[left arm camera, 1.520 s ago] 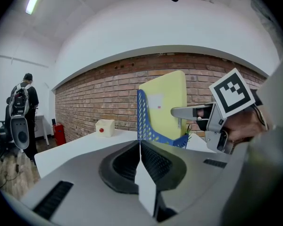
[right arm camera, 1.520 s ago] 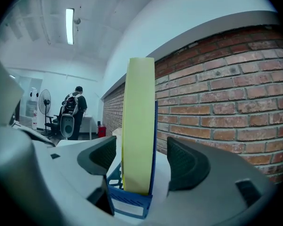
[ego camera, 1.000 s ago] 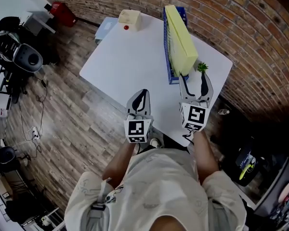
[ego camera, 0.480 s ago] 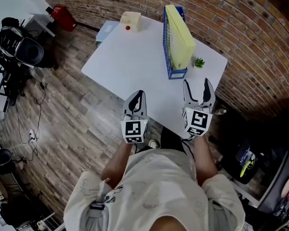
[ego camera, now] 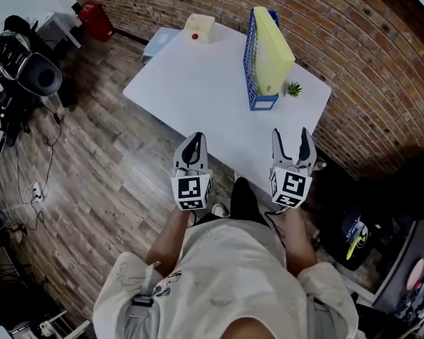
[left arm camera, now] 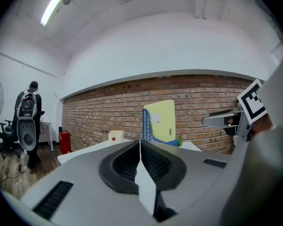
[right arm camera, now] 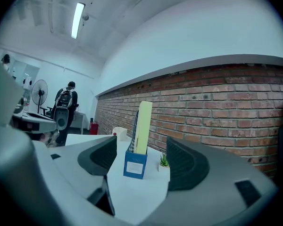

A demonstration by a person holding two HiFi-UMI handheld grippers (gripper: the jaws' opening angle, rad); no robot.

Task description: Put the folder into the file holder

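Observation:
A yellow folder point(ego camera: 271, 49) stands upright inside the blue file holder point(ego camera: 252, 70) on the white table point(ego camera: 198, 94). The same folder point(right arm camera: 143, 126) and holder point(right arm camera: 134, 163) show ahead in the right gripper view, and the folder point(left arm camera: 160, 121) again in the left gripper view. My left gripper point(ego camera: 192, 145) is shut with nothing in it, at the table's near edge. My right gripper point(ego camera: 291, 140) is open and empty, off the near right corner of the table, well short of the holder.
A small green plant point(ego camera: 294, 89) sits right of the holder. A beige box with a red dot point(ego camera: 198, 27) is at the table's far end. A brick wall point(ego camera: 353, 62) runs behind. A person point(left arm camera: 27, 121) stands by chairs to the left.
Both grippers have drawn back from the table toward the body. The right gripper, which was close to the holder's near end, is now clear of it. The folder stays in the holder.

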